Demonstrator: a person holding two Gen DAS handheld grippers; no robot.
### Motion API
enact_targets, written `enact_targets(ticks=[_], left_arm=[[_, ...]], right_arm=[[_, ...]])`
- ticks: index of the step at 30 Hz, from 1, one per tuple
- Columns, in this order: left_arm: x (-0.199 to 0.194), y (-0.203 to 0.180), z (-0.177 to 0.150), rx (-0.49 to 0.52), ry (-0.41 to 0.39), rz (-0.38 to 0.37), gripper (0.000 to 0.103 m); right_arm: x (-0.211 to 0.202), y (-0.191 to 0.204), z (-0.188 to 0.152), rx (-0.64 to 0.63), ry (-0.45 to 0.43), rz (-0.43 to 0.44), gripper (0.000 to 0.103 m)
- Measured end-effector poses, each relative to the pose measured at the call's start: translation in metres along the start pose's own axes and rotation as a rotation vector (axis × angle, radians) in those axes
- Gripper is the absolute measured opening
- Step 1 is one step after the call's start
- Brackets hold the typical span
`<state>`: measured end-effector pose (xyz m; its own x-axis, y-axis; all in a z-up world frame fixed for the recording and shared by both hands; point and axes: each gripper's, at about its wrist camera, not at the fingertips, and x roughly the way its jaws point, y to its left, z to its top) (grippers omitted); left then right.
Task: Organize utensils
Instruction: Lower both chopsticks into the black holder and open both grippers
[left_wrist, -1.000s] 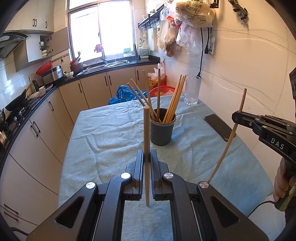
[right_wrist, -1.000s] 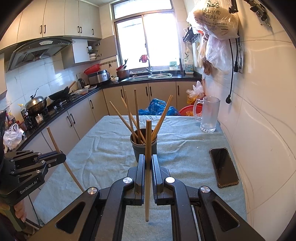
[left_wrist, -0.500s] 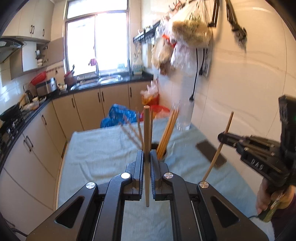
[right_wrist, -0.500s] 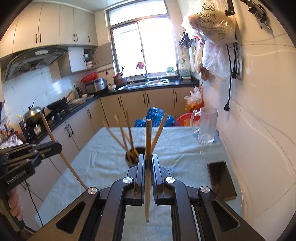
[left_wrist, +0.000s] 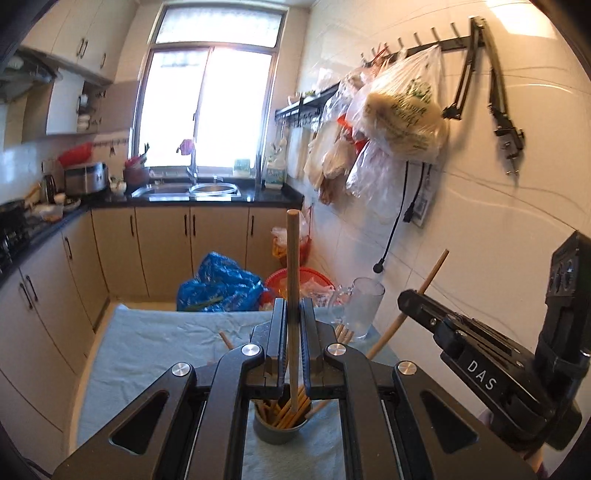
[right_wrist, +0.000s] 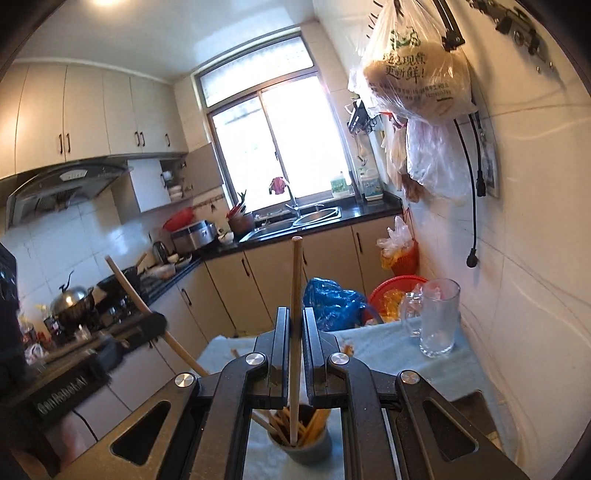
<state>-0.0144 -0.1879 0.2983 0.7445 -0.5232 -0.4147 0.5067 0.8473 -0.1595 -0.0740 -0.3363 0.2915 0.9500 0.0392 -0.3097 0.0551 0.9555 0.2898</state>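
My left gripper (left_wrist: 292, 306) is shut on an upright wooden chopstick (left_wrist: 291, 258). Its lower end shows over the mouth of the grey cup (left_wrist: 275, 435), which holds several chopsticks. My right gripper (right_wrist: 295, 314) is shut on another upright chopstick (right_wrist: 295, 280), whose tip lines up with the same cup (right_wrist: 306, 456). Each view shows the other tool from the side. The right gripper (left_wrist: 406, 297) comes in from the right with its slanted chopstick (left_wrist: 434, 269). The left gripper (right_wrist: 157, 321) comes in from the left with its chopstick (right_wrist: 125, 284).
The table carries a pale blue cloth (left_wrist: 155, 343). A glass mug (right_wrist: 437, 317) stands at its far right by the tiled wall, and a dark phone (right_wrist: 480, 406) lies near the right edge. Plastic bags (left_wrist: 402, 114) hang from wall hooks overhead. Kitchen cabinets and a sink fill the back.
Both grippers have risen and come in over the cup with their chopsticks still clamped. The cup was ahead of the fingers; it now shows low between the gripper frames, under the chopstick ends.
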Motion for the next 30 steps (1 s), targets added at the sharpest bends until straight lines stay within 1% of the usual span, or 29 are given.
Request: enact_targets(ticks=[3,7,13,18,20,21,22,23,24,25,26,27,30], left_arm=[[0.028,0.007,-0.009,-0.022,0.044,-0.002,0.006],[0.052,0.013,-0.019,-0.029,0.086,0.011,0.006],[0.064,0.017,-0.034,-0.024,0.117,0.031,0.006],[0.062,0.016,-0.041,-0.005,0.117,0.048,0.007],[0.058,0.016,-0.042,-0.001,0.117,0.047,0.009],[0.055,0.016,-0.042,-0.001,0.116,0.047,0.015],[0.052,0.017,-0.043,-0.003,0.114,0.046,0.025],[0.048,0.018,-0.043,-0.01,0.109,0.045,0.029],[0.045,0.02,-0.043,-0.016,0.106,0.046,0.033],[0.041,0.021,-0.043,-0.025,0.102,0.044,0.033],[0.037,0.022,-0.043,-0.032,0.102,0.04,0.033],[0.032,0.024,-0.044,-0.039,0.104,0.036,0.033],[0.017,0.026,-0.047,-0.049,0.099,0.039,0.036]], right_arm=[[0.019,-0.003,-0.008,0.006,0.001,-0.011,0.007],[0.043,-0.011,-0.024,0.016,0.055,-0.025,0.007],[0.069,-0.027,-0.046,0.04,0.142,-0.024,0.007],[0.082,-0.032,-0.06,0.054,0.188,-0.021,0.009],[0.084,-0.034,-0.063,0.064,0.202,-0.02,0.009],[0.085,-0.035,-0.064,0.07,0.209,-0.016,0.009],[0.086,-0.037,-0.064,0.078,0.213,-0.013,0.011],[0.086,-0.038,-0.064,0.084,0.214,-0.013,0.013],[0.085,-0.039,-0.064,0.088,0.213,-0.011,0.02],[0.084,-0.04,-0.063,0.094,0.21,-0.009,0.028],[0.082,-0.041,-0.062,0.098,0.203,-0.009,0.03],[0.08,-0.041,-0.061,0.098,0.198,-0.012,0.032],[0.072,-0.04,-0.056,0.094,0.187,-0.01,0.034]])
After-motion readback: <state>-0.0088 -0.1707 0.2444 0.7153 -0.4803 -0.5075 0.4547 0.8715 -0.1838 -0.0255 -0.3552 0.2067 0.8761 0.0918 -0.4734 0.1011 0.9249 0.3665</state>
